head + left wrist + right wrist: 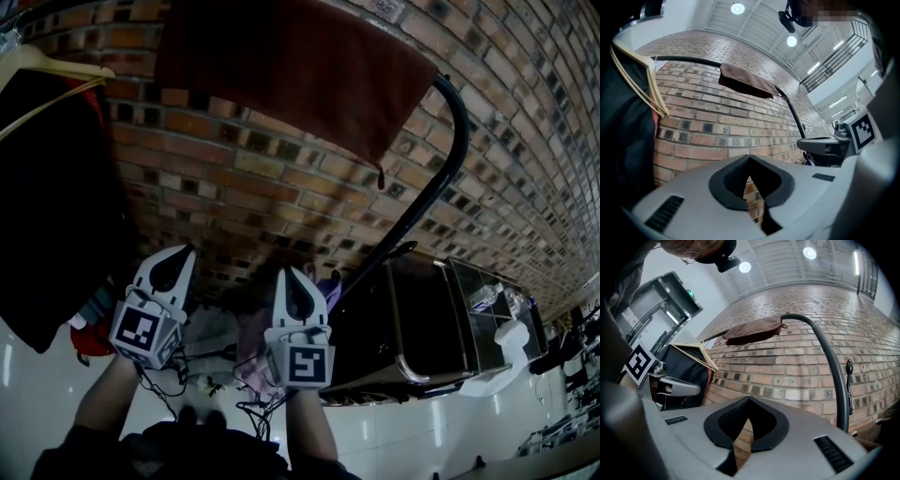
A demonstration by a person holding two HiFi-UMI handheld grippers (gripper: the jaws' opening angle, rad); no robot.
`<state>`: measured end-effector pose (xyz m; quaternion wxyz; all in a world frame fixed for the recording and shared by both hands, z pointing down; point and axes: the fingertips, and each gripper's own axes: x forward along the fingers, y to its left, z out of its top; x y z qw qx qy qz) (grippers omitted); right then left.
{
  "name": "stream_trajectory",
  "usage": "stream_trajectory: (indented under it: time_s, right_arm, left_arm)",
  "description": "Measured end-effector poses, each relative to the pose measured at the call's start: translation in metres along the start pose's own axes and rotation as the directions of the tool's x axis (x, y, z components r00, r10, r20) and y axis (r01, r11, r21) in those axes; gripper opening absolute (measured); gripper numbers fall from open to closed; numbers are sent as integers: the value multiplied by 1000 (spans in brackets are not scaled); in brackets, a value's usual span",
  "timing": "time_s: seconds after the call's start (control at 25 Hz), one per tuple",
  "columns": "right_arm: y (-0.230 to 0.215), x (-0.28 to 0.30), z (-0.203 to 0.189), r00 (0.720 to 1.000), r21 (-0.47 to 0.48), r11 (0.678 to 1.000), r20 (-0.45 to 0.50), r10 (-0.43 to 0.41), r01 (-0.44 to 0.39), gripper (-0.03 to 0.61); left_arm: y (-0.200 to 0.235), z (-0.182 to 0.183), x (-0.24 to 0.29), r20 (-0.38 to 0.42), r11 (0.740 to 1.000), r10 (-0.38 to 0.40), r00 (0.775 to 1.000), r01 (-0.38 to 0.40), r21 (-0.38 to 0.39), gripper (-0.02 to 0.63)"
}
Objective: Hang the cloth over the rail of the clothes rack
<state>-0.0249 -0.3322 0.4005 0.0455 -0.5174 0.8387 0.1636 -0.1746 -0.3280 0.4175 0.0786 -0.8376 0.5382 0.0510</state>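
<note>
- Two grippers are held up side by side low in the head view, both pointing toward a brick wall (234,178).
- On the left gripper (180,255), the jaws are pressed together with the tips meeting. Nothing sits between them, and only brick shows through the notch behind the tips in the left gripper view.
- On the right gripper (289,277), the jaws are likewise closed tip to tip and empty. It is just beside the left one and does not touch it.
- One brown cloth (291,66) is draped over the rail (441,159) of the clothes rack, high above both grippers and well apart from them. It hangs down on the near side, and a small loop (381,176) dangles at its lower right corner.
- The rail is a black tube that runs level along the wall and bends downward at the right end, just past the cloth's edge.
- A wooden hanger (52,67) carrying a dark garment (52,206) hangs near the rail's left end. A stretch of bare rail lies between it and the cloth.
- Right of the rack's downward tube stands a dark cabinet (422,319) with shiny edges, on a pale tiled floor (37,375).
- A pile of clothes (246,352) lies at the foot of the wall, below the grippers. What the pieces are cannot be made out.
</note>
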Motion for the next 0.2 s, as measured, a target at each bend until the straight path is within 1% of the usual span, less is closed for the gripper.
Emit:
stream_trajectory:
  time_s: [0.2]
  right_arm:
    - [-3, 4, 12, 1000, 7, 1000, 17, -4, 3, 28]
  left_arm:
    - [3, 4, 1, 6, 1000, 0, 1000, 0, 4, 12]
